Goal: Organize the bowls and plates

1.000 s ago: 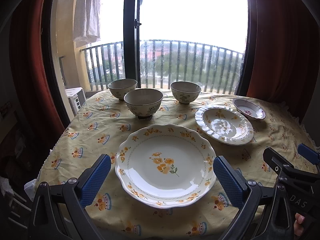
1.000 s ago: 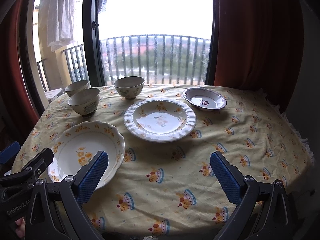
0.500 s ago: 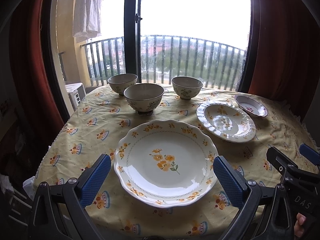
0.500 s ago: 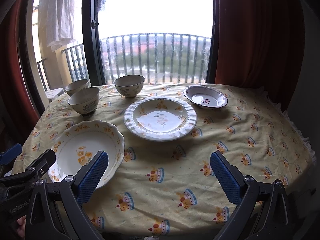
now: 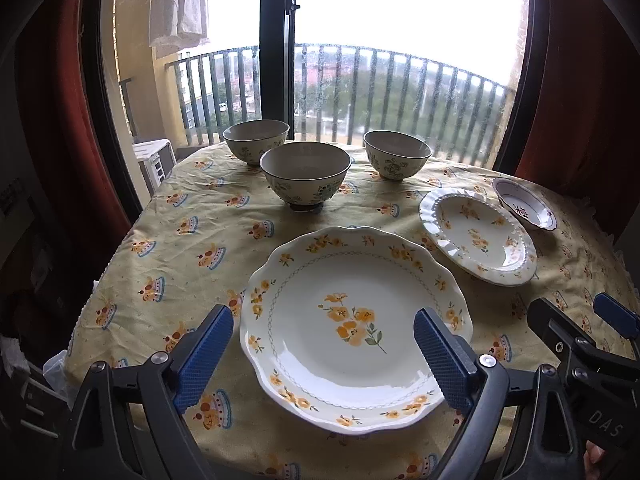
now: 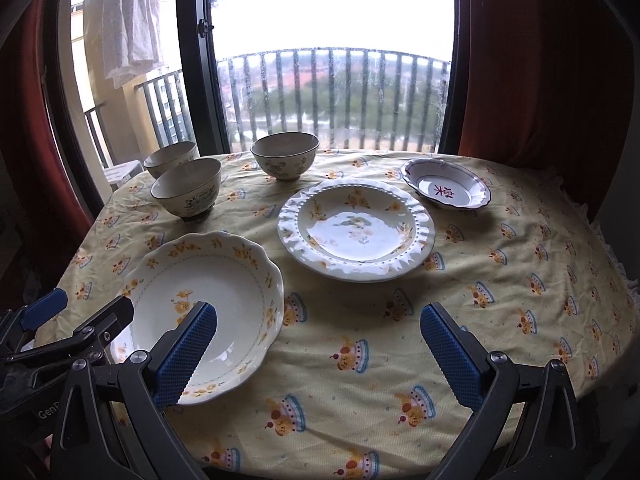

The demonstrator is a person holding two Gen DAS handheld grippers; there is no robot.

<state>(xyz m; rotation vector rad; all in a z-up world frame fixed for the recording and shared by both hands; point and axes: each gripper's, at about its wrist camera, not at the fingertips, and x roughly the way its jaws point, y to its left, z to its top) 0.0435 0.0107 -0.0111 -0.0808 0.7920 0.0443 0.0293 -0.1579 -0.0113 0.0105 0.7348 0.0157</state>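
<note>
A large scalloped plate with yellow flowers [image 5: 340, 280] [image 6: 208, 280] lies at the table's near side. My left gripper [image 5: 323, 316] hovers over its near part with the jaws closing. The plate's width shows between the blue pads [image 5: 204, 352], which do not press on it. My right gripper [image 6: 319, 310] is open over bare cloth, its left pad in front of that plate's rim. Farther right lie a beaded-rim plate [image 5: 478, 236] [image 6: 356, 228] and a small dish with a red mark [image 5: 524, 204] [image 6: 446, 190]. Three floral bowls [image 5: 306, 176] [image 5: 256, 140] [image 5: 397, 154] stand at the back.
A round table with a yellow printed cloth [image 5: 192, 240] [image 6: 500, 280] carries everything. Behind it are a glass balcony door [image 5: 276, 60], railing and red curtains [image 6: 532, 60] on both sides. The cloth falls off at the left and right edges.
Both grippers have come forward and slightly down toward the table, so the plates look larger. The left gripper's pads stand a little closer together than before.
</note>
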